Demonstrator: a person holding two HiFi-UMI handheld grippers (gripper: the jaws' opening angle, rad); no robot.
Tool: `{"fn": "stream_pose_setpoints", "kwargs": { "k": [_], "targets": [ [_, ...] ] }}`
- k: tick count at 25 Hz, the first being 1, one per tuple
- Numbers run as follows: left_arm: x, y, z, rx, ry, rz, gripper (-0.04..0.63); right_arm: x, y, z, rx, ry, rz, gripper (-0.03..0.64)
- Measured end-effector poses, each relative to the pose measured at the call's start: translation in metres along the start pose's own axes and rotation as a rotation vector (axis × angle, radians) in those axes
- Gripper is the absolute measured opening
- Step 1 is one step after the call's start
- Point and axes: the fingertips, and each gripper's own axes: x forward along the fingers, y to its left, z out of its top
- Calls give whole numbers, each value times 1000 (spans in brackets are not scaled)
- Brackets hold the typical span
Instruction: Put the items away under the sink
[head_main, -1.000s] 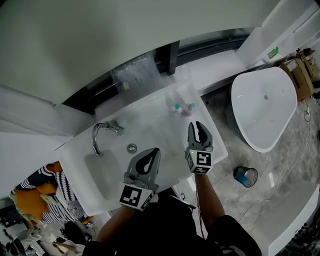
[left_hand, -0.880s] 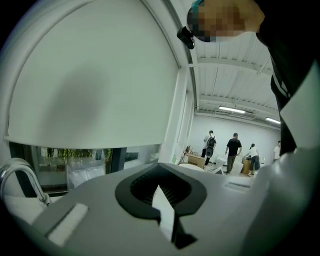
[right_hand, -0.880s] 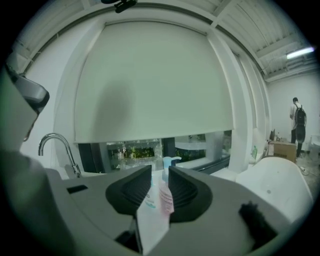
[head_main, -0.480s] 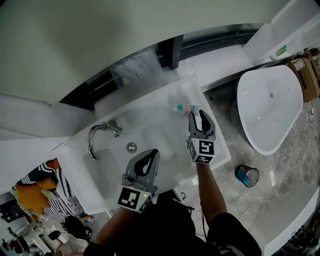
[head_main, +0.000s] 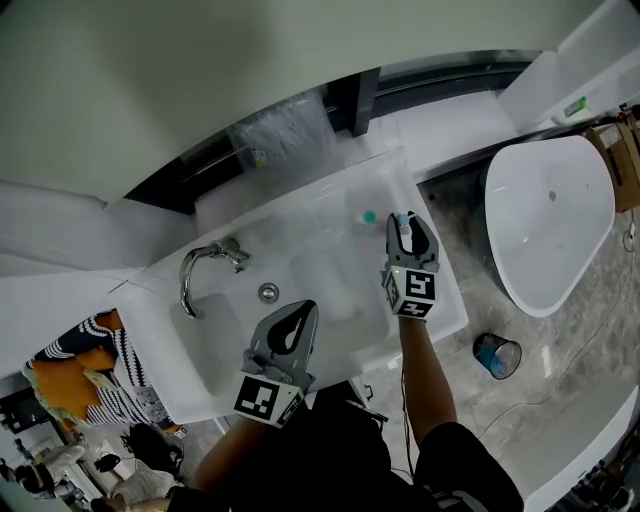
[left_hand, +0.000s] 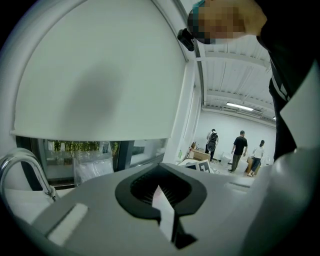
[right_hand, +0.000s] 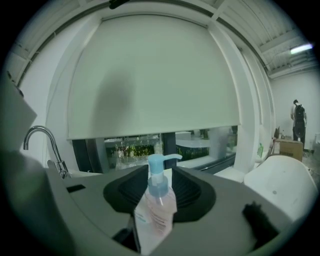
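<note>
Our right gripper (head_main: 405, 222) has just been opening its jaws; they stand apart around the pump bottle (right_hand: 159, 207) without pressing it. The bottle stands on the counter (head_main: 330, 232) beside the sink (head_main: 205, 345), long axis vertical, spout pointing right. Our left gripper (head_main: 305, 306) hovers with its jaws together, empty.

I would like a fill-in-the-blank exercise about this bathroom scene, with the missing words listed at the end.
The pump bottle has a ___ pump head. It stands between the open jaws of the ___ hand-held gripper. In the head view, the faucet is to the ___ of it.
Missing words: blue; right; left.
Those jaws have just been opening.
</note>
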Motion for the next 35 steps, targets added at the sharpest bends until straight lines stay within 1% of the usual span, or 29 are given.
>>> {"fn": "stream_pose_setpoints", "kwargs": {
  "k": [6, 7, 8, 16, 21, 27, 35],
  "targets": [
    [-7, 4, -2, -1, -1, 16, 8, 2, 1, 7, -19, -37, -4, 141],
    [-8, 4, -2, -1, -1, 16, 9, 1, 1, 9, -26, -45, -13, 129],
    [-10, 4, -3, -1, -1, 17, 9, 0, 1, 10, -33, -50, -21, 91],
    [-27, 4, -2, 0, -20, 26, 8, -9, 5, 8, -41, -34, -30, 89],
    [-46, 5, -4, -1, -31, 31, 9, -24, 13, 13, -55, -54, -37, 89],
    [-79, -3, -6, 1, -59, 27, 9, -58, 29, 19, -69, -69, -49, 89],
    [-148, -12, -12, 4, -97, 27, 9, -126, 66, 28, -86, -88, -57, 89]
  ]
}}
